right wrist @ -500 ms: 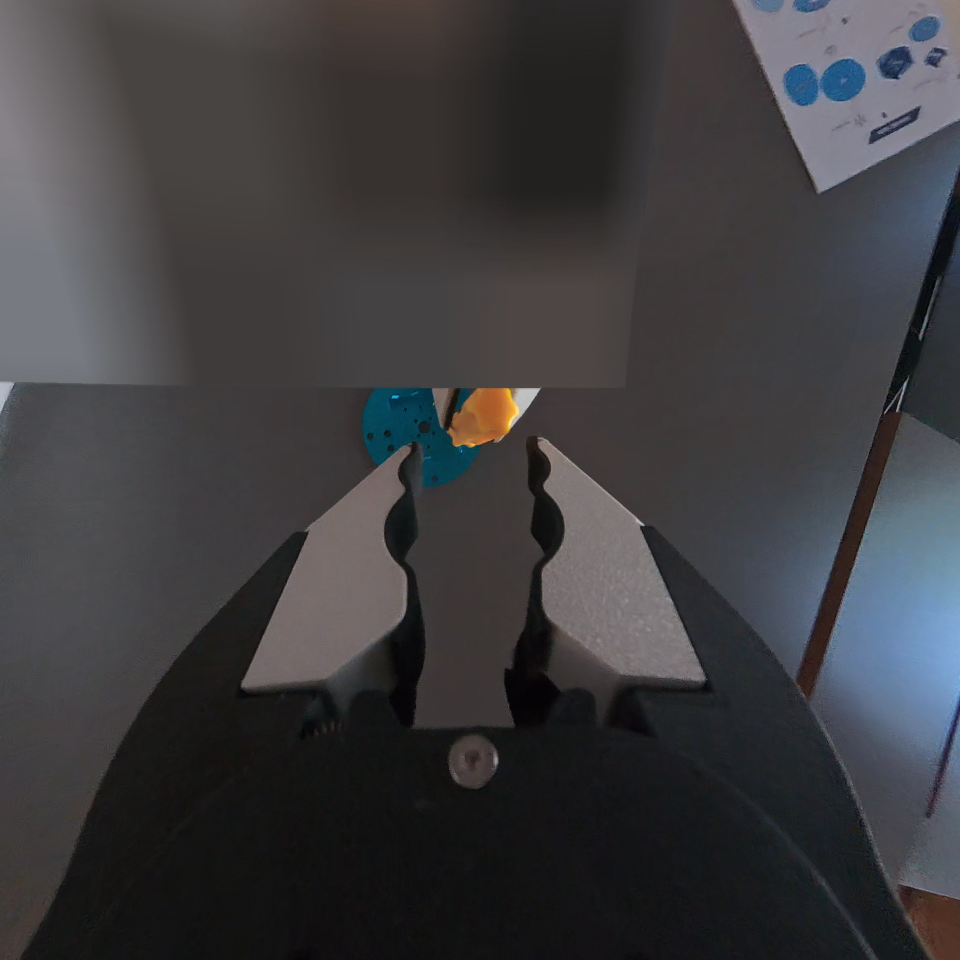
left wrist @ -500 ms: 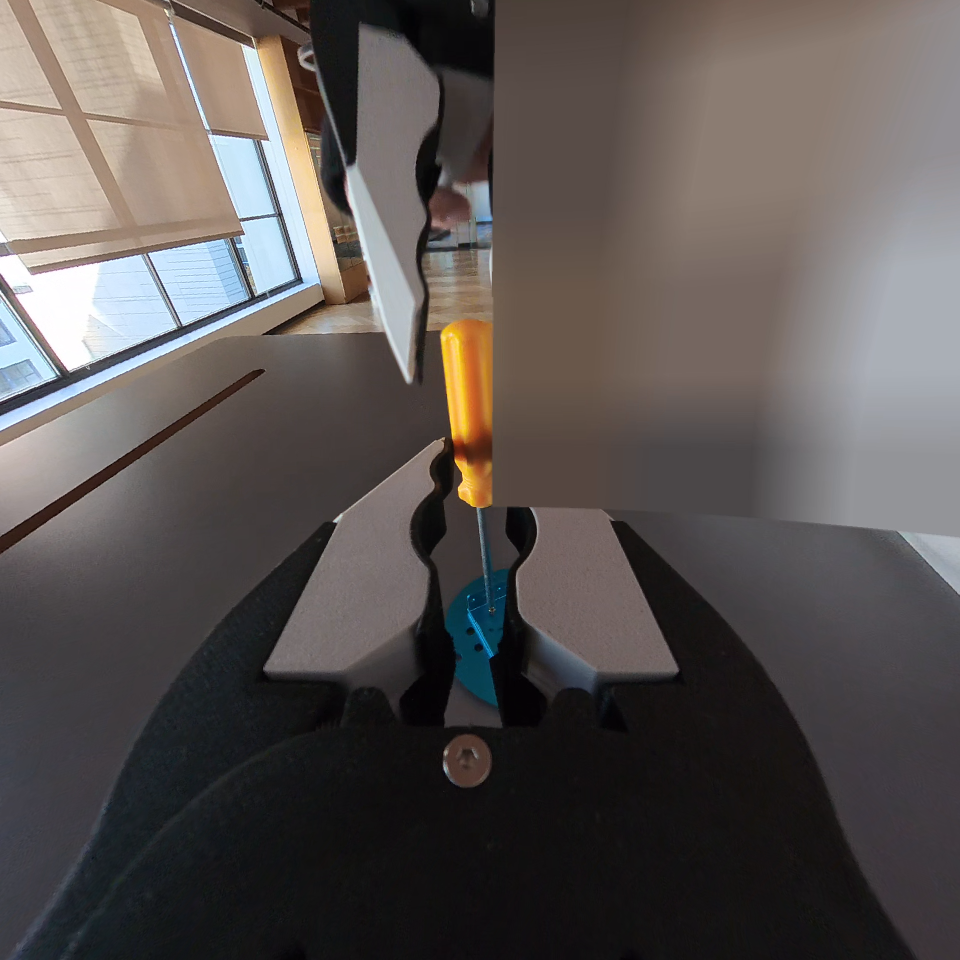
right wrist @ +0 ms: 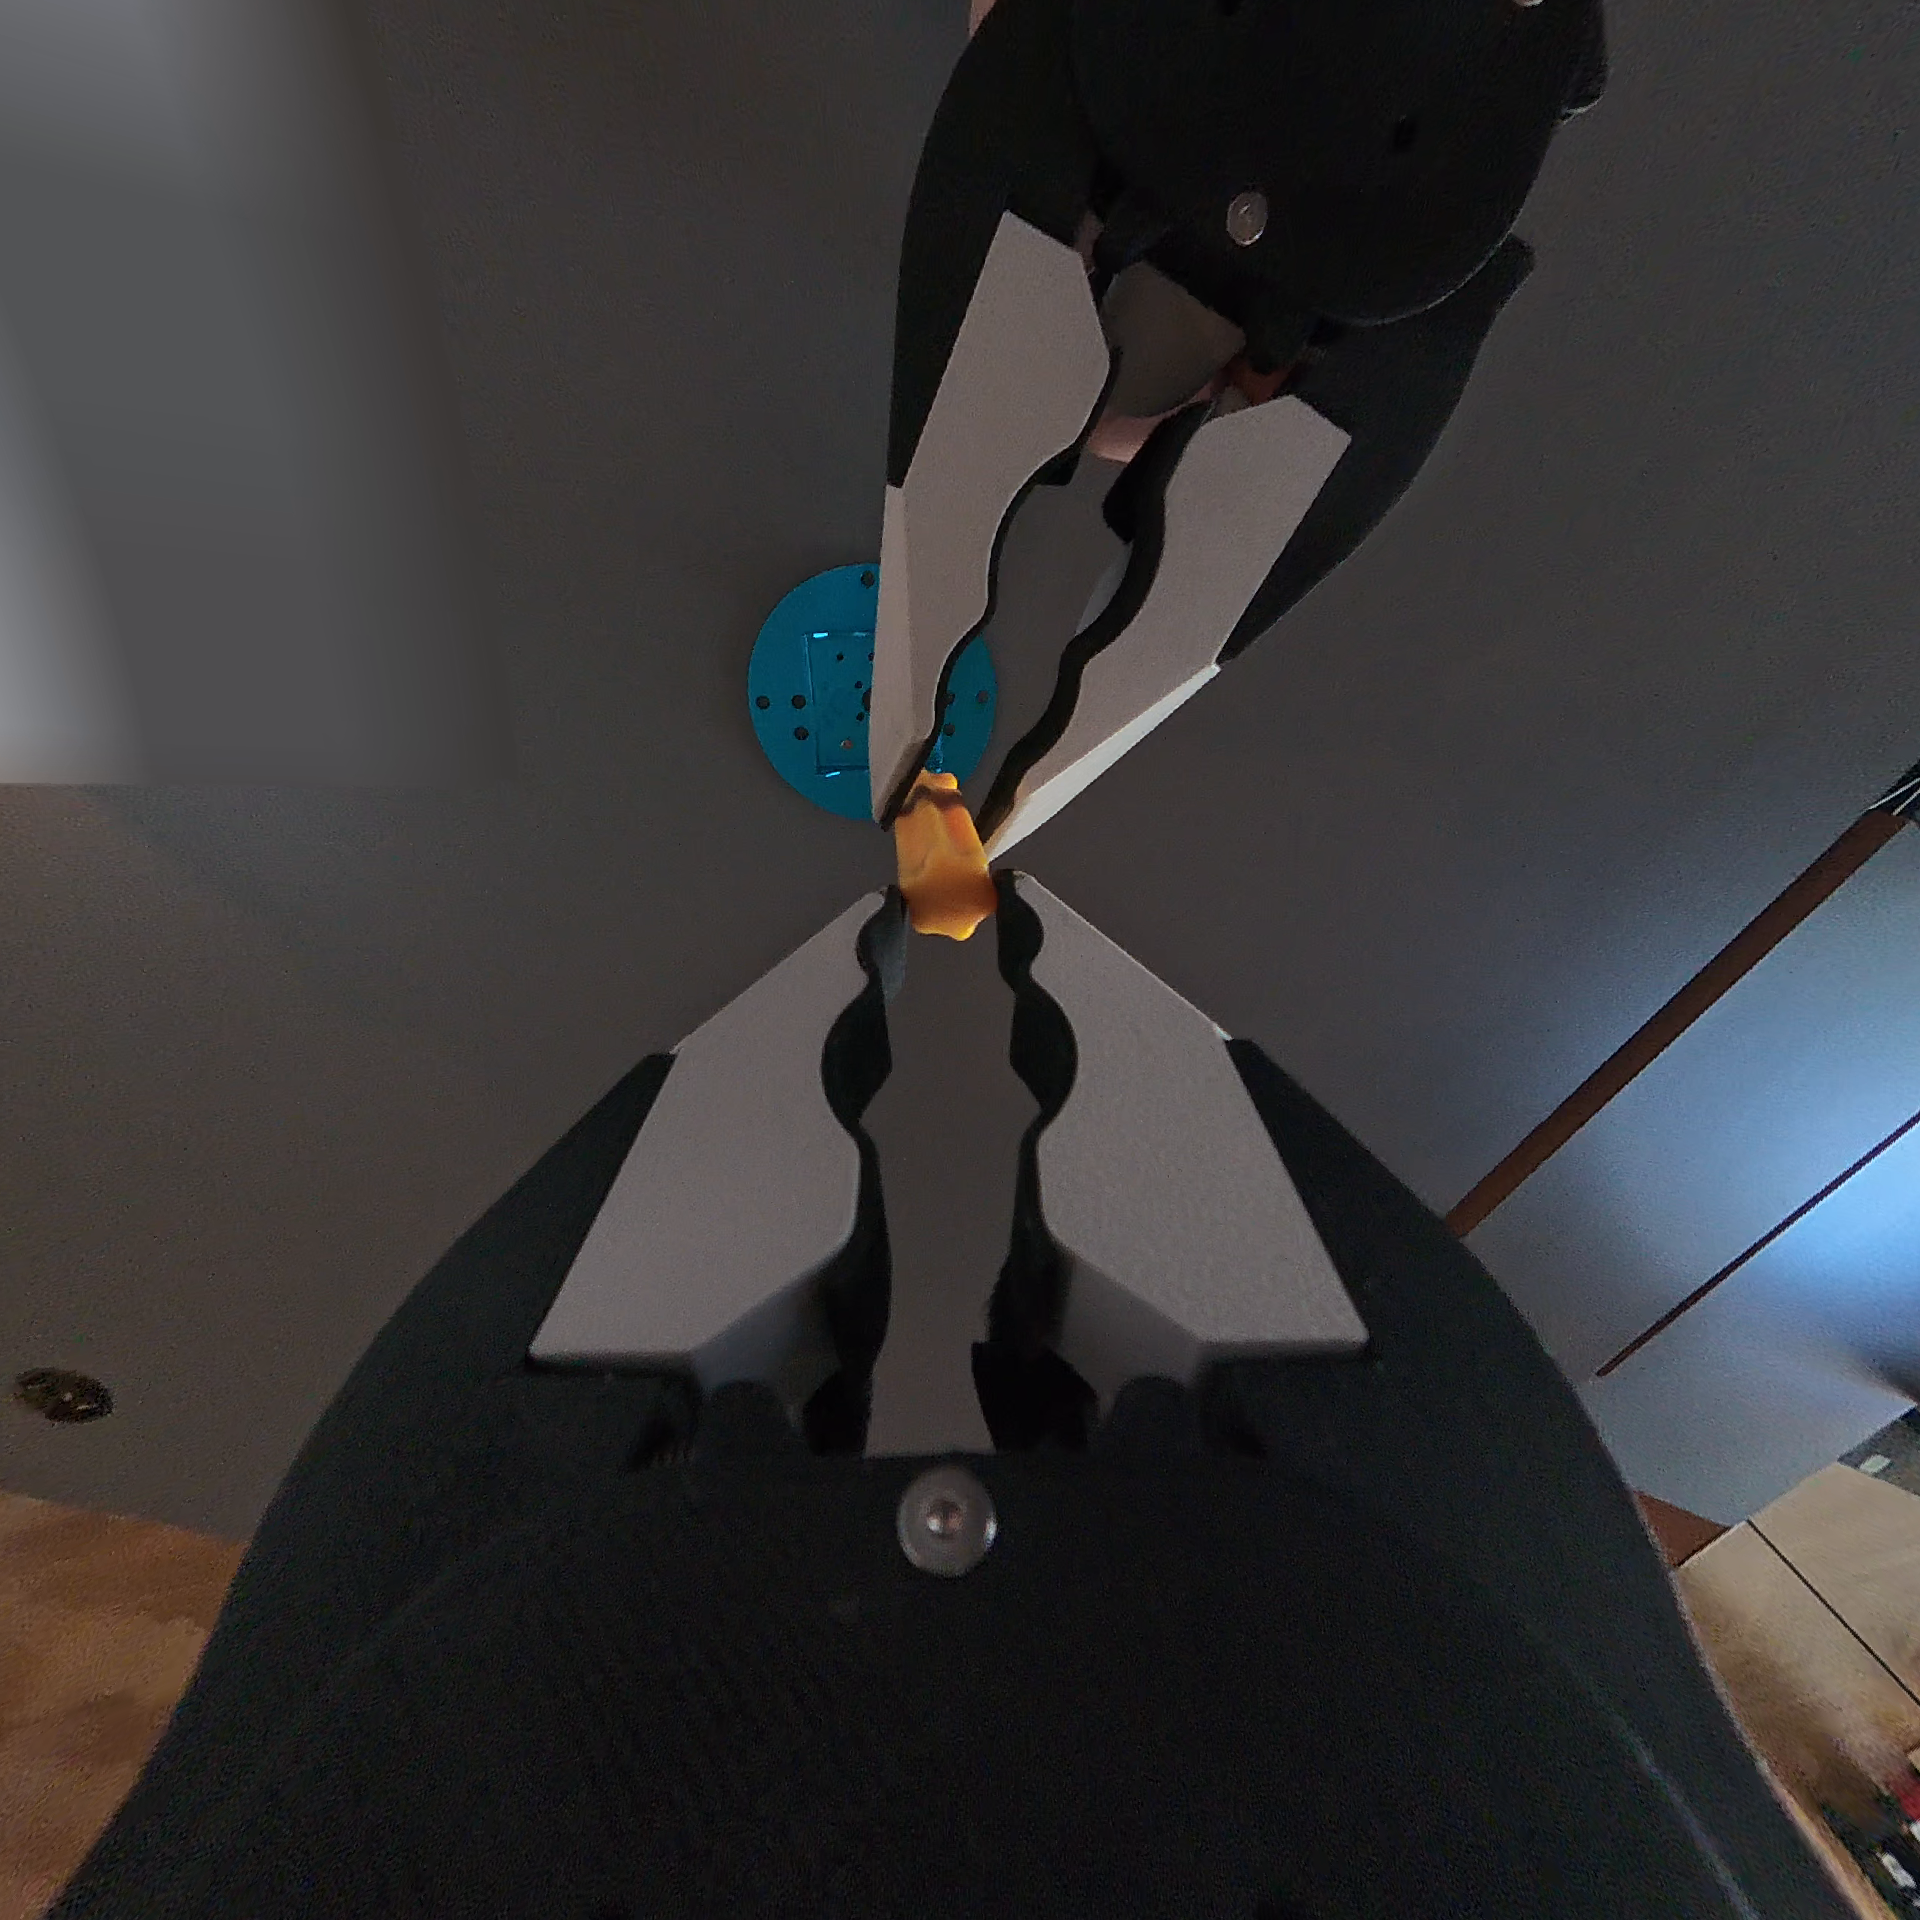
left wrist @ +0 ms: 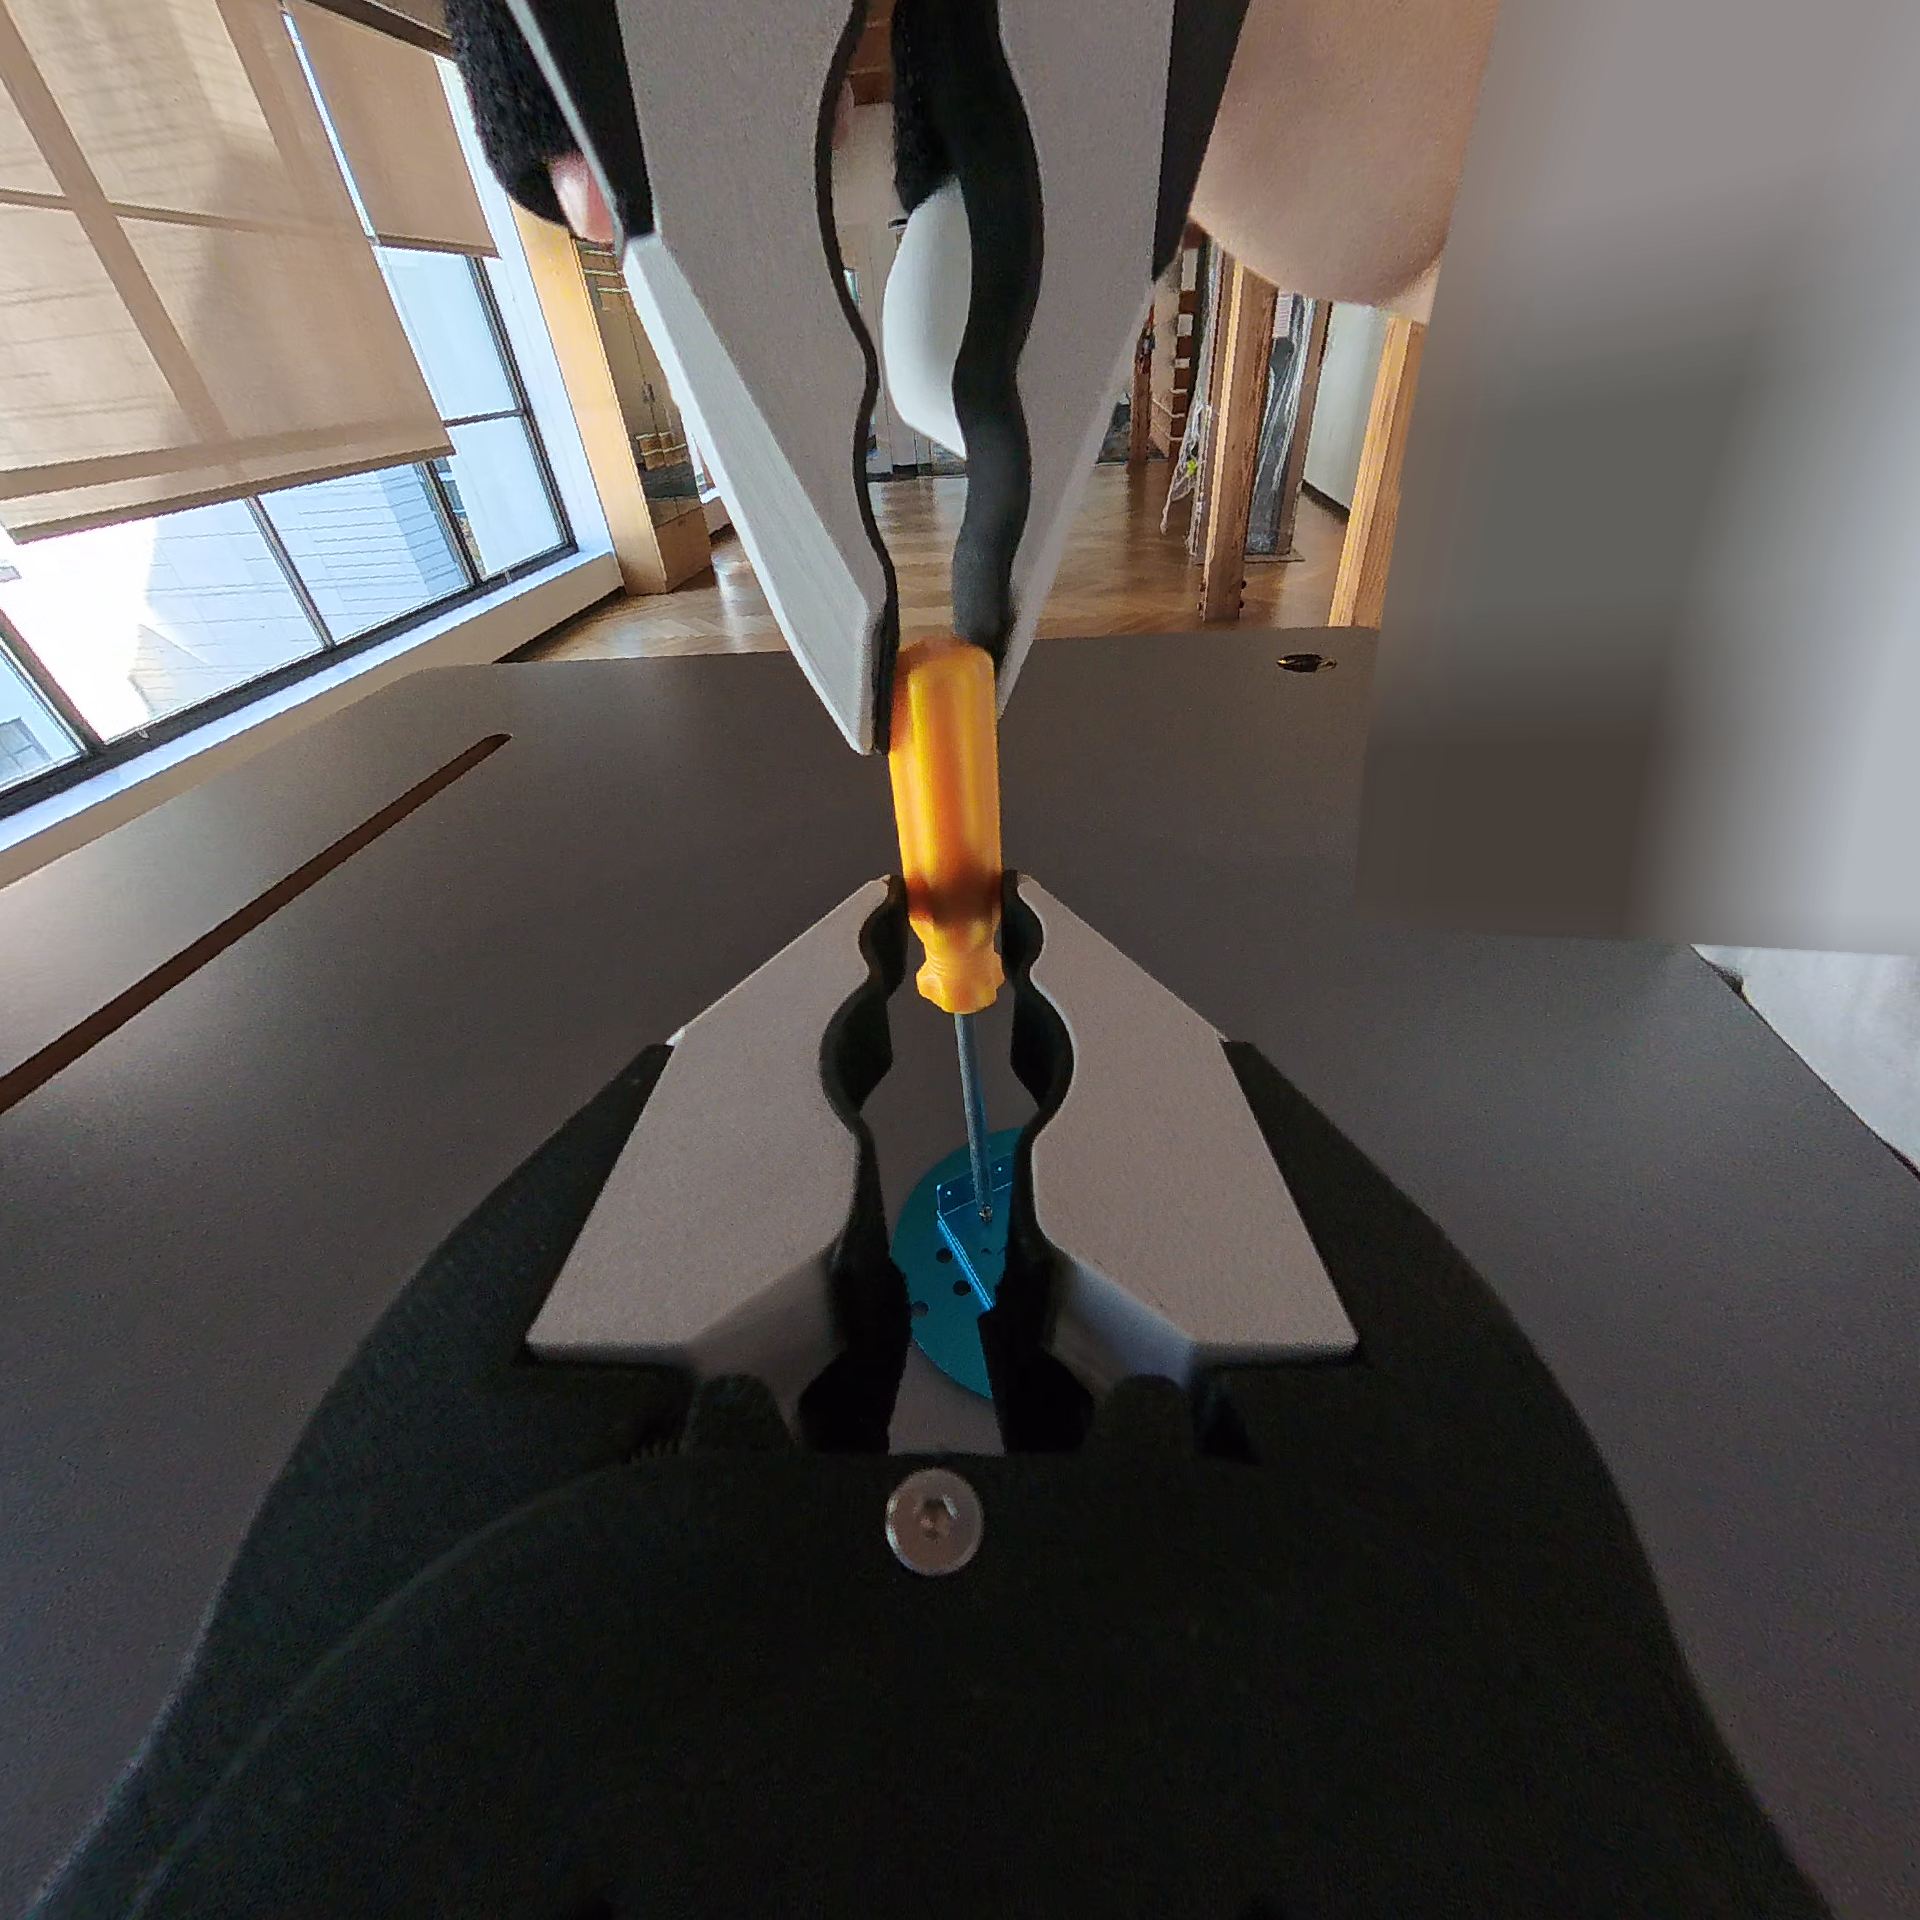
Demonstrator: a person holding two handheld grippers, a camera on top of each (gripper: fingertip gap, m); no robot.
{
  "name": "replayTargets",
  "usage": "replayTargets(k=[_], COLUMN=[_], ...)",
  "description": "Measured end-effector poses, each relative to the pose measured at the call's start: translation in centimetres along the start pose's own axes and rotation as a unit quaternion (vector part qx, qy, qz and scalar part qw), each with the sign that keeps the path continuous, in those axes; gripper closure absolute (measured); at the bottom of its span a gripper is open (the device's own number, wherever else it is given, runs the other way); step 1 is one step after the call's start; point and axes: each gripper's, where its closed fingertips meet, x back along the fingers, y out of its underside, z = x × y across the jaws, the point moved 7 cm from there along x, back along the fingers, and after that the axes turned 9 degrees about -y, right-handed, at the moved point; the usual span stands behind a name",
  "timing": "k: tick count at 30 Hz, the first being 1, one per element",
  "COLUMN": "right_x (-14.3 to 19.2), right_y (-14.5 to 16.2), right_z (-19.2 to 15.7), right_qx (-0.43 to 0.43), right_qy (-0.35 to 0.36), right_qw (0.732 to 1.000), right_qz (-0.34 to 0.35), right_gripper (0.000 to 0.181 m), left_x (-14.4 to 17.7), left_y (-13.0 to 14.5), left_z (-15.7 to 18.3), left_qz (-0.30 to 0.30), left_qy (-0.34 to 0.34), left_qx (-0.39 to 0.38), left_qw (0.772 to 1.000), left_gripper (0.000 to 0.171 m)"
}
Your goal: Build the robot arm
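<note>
Between my left tool's (left wrist: 948, 894) fingertips stands an orange-handled screwdriver (left wrist: 945, 821), upright, its lower handle pinched there. Its tip rests on a small blue bracket (left wrist: 971, 1221) atop a blue disc (right wrist: 810, 686) lying on the dark table (left wrist: 416, 1039). Farther up, my right tool (right wrist: 943, 896) pinches the handle's top end.

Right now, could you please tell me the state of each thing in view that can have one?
left gripper: shut on the screwdriver's lower handle.
right gripper: shut on the handle's top.
orange-handled screwdriver: upright, tip on a screw in the bracket.
blue bracket: standing on the disc.
blue perforated disc: flat on the table.
</note>
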Motion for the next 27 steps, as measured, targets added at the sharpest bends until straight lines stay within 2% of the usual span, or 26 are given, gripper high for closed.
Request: replayTargets(k=[5,14,22,27], right_x=[-0.2,-0.3,-0.3,-0.3], right_y=[-0.5,-0.9,-1.1,-1.0], right_z=[-0.3,0.1,0.2,0.1], right_qx=[-0.052,-0.178,-0.298,-0.392], right_qy=[-0.019,-0.036,-0.029,-0.025], right_qw=[0.998,0.983,0.953,0.919], right_qz=[-0.034,-0.035,-0.035,-0.029], right_gripper=[0.164,0.164,0.166,0.164], left_x=[-0.1,0.0,0.1,-0.1], left_y=[0.0,0.2,0.3,0.2], left_z=[0.2,0.0,0.0,0.1], left_qz=[0.001,0.012,0.006,0.002], left_qy=[0.010,0.033,0.028,0.024], left_qx=[-0.005,0.006,-0.006,-0.008], left_qw=[1.000,0.999,1.000,1.000], left_gripper=[0.156,0.156,0.157,0.156])
